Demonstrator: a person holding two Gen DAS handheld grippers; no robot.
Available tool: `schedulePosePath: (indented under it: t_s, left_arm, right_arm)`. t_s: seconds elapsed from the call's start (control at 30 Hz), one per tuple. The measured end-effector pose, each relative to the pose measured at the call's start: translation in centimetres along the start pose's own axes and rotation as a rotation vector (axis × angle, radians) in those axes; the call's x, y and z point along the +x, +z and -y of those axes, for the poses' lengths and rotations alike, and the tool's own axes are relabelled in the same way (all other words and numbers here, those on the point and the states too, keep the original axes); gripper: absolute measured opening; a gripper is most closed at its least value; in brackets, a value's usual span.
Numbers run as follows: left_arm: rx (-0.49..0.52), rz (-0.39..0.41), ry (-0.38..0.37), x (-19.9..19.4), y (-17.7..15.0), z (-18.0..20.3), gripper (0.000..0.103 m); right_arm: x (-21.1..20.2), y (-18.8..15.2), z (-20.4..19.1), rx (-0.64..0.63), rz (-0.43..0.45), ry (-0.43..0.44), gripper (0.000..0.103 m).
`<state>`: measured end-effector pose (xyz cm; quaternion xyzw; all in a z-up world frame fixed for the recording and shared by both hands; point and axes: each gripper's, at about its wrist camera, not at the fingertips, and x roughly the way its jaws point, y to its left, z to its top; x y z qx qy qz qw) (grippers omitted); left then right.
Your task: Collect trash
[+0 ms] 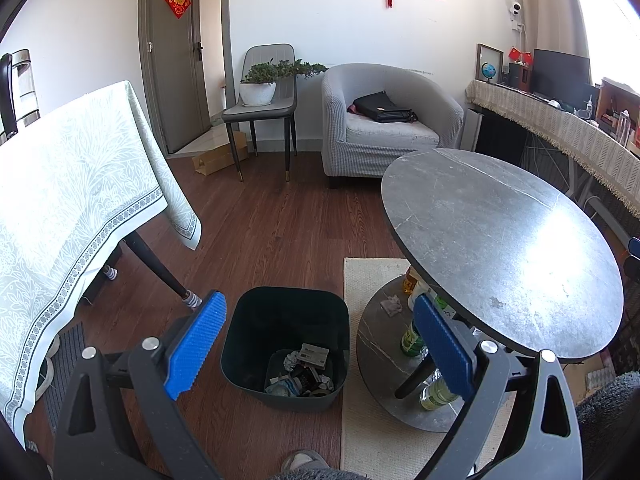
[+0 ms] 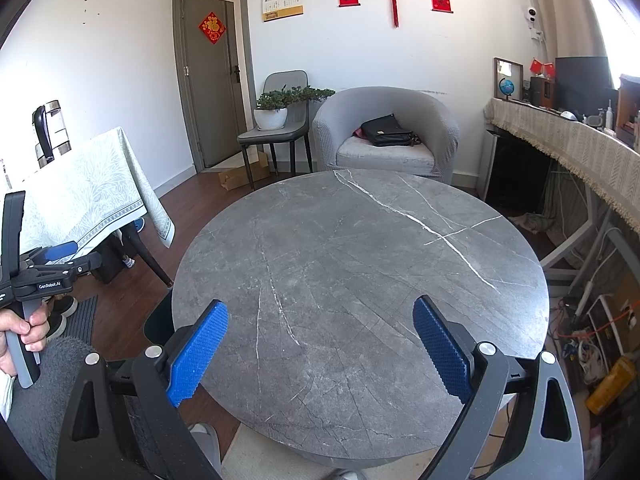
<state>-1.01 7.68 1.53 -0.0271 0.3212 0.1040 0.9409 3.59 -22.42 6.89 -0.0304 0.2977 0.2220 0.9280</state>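
Blue-padded and spread wide apart, the left tool [image 1: 320,332] hangs empty above the dark bin [image 1: 285,344], which stands on the wood floor at the 6 o'clock side of the left wrist view. Crumpled paper, wrappers and a small printed carton [image 1: 314,354] already lie in its bottom; the carton's print is too small to read. At 4 o'clock, under the round grey worktop [image 1: 500,248], a crumpled tissue [image 1: 391,305] rests on the lower shelf beside several bottles [image 1: 412,340]. I judge the tissue the likeliest next piece: the left tool would do best reaching in low under the rim, pinching only the tissue and steering clear of the bottles, whose labels are unreadable.

From the right wrist view, the right tool [image 2: 320,344] is likewise parted and holds nothing, poised over the bare worktop [image 2: 360,264]. At 9 o'clock a hand [image 2: 24,332] grips the left tool's handle, whose body reads "GenRobot.AI".
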Motion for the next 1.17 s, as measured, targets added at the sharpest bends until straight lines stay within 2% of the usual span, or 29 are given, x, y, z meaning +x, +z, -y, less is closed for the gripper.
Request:
schedulePosePath:
  t_s: [1.17]
  left_arm:
    - [0.015, -0.020, -0.001, 0.55, -0.06, 0.04, 0.097]
  right_arm:
    - [0.00, -0.01, 0.02, 0.001, 0.000, 0.000, 0.095]
